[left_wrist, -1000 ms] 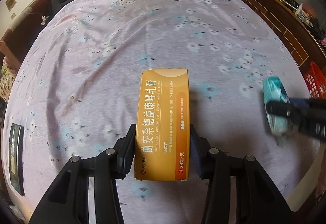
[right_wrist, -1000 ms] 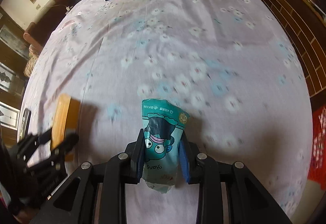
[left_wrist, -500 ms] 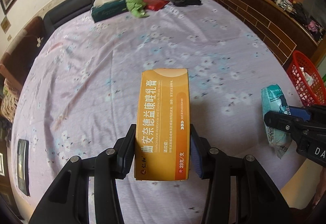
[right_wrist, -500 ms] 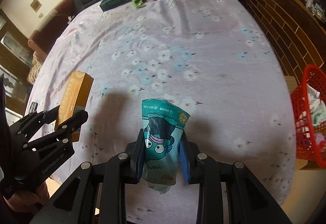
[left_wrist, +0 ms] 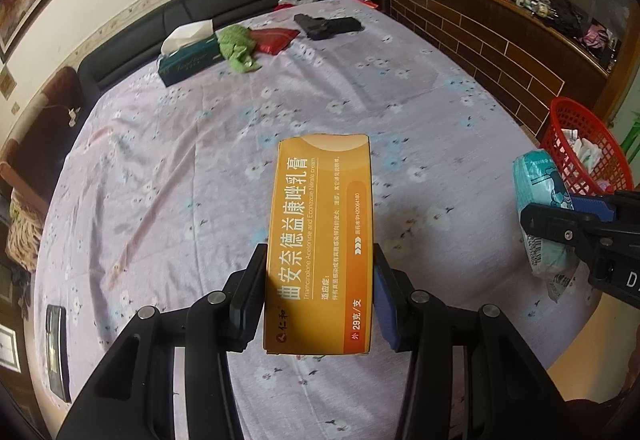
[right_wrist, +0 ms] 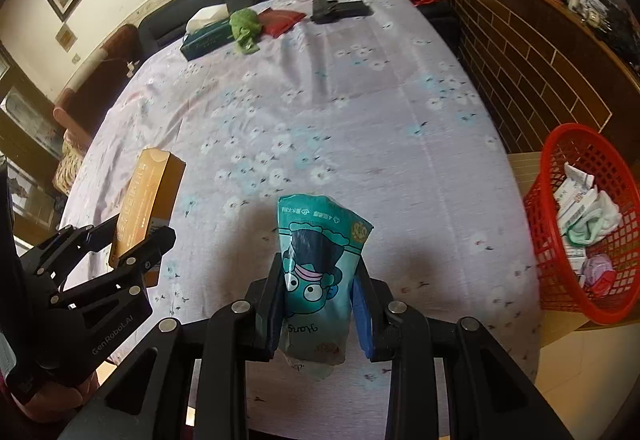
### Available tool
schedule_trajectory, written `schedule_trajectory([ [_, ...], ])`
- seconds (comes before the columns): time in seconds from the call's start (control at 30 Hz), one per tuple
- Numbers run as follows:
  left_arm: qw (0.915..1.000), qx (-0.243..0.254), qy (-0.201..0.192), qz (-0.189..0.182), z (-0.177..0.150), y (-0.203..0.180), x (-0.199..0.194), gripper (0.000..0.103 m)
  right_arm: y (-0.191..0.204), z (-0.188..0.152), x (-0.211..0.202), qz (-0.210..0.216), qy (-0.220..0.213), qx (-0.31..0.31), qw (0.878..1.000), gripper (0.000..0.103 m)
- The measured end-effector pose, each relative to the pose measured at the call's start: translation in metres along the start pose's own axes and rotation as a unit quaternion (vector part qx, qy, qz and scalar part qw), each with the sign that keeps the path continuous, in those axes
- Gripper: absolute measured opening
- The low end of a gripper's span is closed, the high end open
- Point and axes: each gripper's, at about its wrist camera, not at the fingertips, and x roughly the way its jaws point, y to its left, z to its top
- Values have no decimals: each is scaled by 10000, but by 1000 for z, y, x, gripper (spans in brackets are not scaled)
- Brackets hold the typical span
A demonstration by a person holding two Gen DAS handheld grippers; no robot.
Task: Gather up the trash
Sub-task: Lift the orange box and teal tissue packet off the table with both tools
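Observation:
My left gripper (left_wrist: 319, 294) is shut on an orange cream box (left_wrist: 322, 236) with white Chinese lettering, held lengthwise above the bed. My right gripper (right_wrist: 318, 298) is shut on a teal snack packet (right_wrist: 320, 264) printed with a cartoon face. In the left wrist view the teal packet (left_wrist: 538, 216) and right gripper show at the right edge. In the right wrist view the orange box (right_wrist: 146, 206) and left gripper (right_wrist: 136, 236) show at the left. A red mesh basket (right_wrist: 580, 180) stands on the floor right of the bed with crumpled paper and wrappers inside.
The bed wears a lilac floral sheet (left_wrist: 280, 112). At its far end lie a dark green tissue box (left_wrist: 188, 58), a green cloth (left_wrist: 238, 46), a red pouch (left_wrist: 274, 38) and a black object (left_wrist: 328, 26). A brick-patterned cabinet (left_wrist: 488, 40) runs along the right. A phone (left_wrist: 56, 352) lies near left.
Both grippers have risen and drawn back toward the bed's near edge with their items still held. The red basket has come into view at the right in both views.

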Motion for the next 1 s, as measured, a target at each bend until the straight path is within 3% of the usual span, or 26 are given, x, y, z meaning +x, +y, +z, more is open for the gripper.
schedule_trajectory([
  [0.63,9984,498,-276,25,20,-38,-9,46,-32,6,-29,-76,-381,284,9988,32],
  [1.0,9975,644,-277,23,21,-49,-7,46,-44,3,-31,-146,-357,409,9984,32],
])
